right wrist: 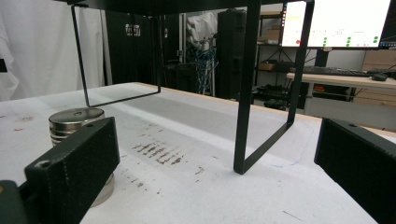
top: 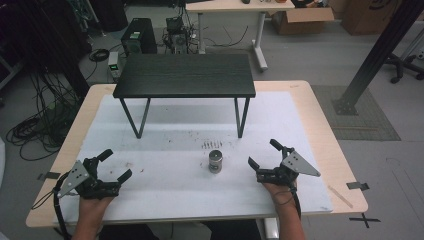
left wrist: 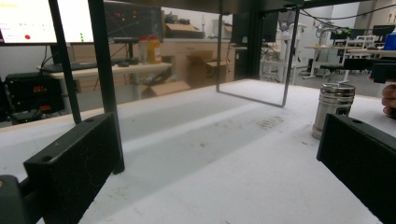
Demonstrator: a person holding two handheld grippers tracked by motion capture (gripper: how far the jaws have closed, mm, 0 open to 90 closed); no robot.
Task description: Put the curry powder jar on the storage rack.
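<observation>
Nothing looks started yet: the metal cylinder stands upright and untouched on the white mat, towards the near edge of the table and between the two grippers, in front of the small black stand. The left gripper rests near the left near corner with its jaws spread wide and empty; the right gripper sits just right of the cylinder, jaws equally wide and holding nothing. By my reading, the whole job of reaching, gripping and moving the cylinder remains. In the right gripper view a jaw covers the lower part of the cylinder, and the stand's top is cut off in both gripper views.
</observation>
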